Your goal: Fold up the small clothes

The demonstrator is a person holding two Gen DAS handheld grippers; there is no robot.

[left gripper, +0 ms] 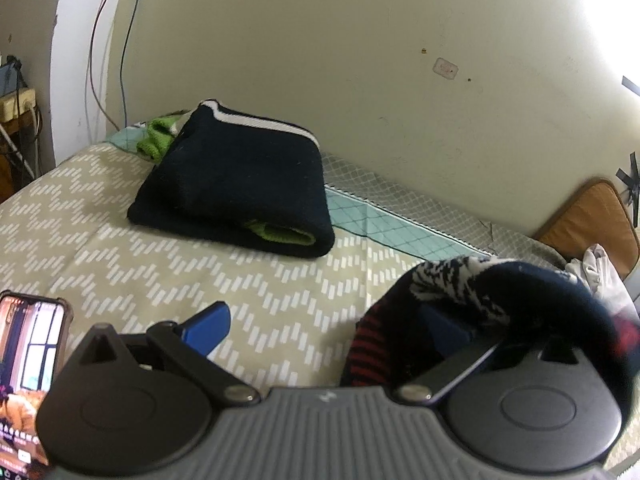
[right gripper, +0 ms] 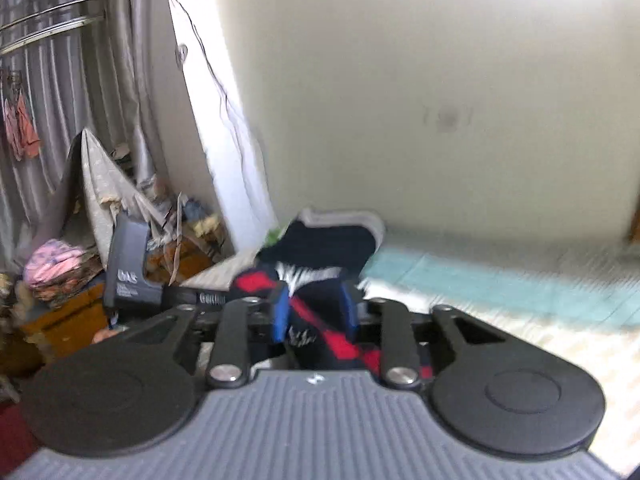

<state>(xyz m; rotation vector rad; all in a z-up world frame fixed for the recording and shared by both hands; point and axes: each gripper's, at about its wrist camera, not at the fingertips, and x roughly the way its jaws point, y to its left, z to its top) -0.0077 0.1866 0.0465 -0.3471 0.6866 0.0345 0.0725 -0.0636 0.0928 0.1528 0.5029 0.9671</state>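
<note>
1. Closest in, the right gripper (right gripper: 314, 312) has its two blue pads clamped on a patterned sock (right gripper: 320, 320), navy with red and white; the cloth bunches between the fingers and trails back toward the camera.
2. The left gripper (left gripper: 328, 332) stands with its fingers wide apart. The left blue finger (left gripper: 208, 330) is bare, while the same sock (left gripper: 480, 308) is draped over the right finger, hiding its pad. Nothing is pinched here.
3. Left of that sock, at the picture's edge, a phone (left gripper: 32, 360) with its screen lit.
4. Under the sock lies the bed sheet (left gripper: 160, 264), beige with white dashes.
5. Beyond the sock, further up the bed, a folded navy garment (left gripper: 240, 184) with a white stripe and green lining rests flat on the sheet.
6. Behind the folded garment stands the pale wall (left gripper: 360, 60).
</note>
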